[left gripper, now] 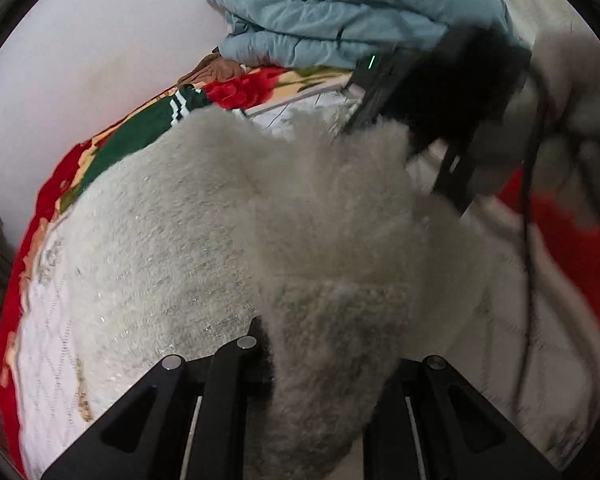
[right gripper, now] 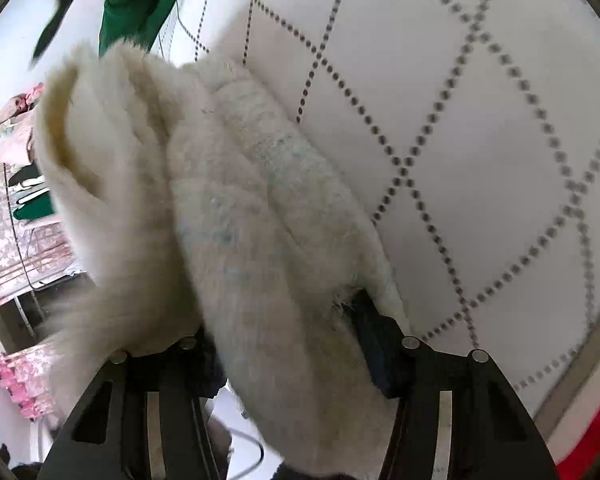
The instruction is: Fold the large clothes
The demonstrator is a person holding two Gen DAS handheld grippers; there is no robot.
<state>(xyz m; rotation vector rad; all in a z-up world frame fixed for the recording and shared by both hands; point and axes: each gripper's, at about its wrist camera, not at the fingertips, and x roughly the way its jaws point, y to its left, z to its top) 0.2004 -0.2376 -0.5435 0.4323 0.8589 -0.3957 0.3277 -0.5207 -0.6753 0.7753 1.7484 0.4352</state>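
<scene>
a: left gripper [left gripper: 320,364]?
b: clamped tight on a fold of the fleece [left gripper: 204,216], jaws nearly together, fabric bunched thick between and spilling over them.
a: right gripper [right gripper: 284,340]?
b: about half open, a thick wad of the same fleece [right gripper: 236,208] filling the gap. dark right pad [right gripper: 370,336] seen against the fabric edge. left pad hidden under pile. looks gripped, pads pressing in.
a: fleece location?
b: left view: spread over the white quilt [left gripper: 44,320] on the bed, cream, shaggy, one flap lifted toward the camera. right view: hanging in folds from the jaws, above the quilt [right gripper: 480,140] with its dotted diamond stitching.
a: other stuff?
b: green garment [left gripper: 140,136] with white stripes, just past the fleece's far edge, lying on a red floral blanket [left gripper: 252,88]. blue duvet [left gripper: 340,12] piled farther back against the wall. same green garment [right gripper: 132,4] at top of right view.
a: right gripper visible from left cam?
b: yes, dark blurred shape [left gripper: 452,92] upper right, at the fleece's far edge. black cable [left gripper: 530,200] trailing down beside it.
a: blur?
b: heavy on the right side of left view, details there unreadable.
</scene>
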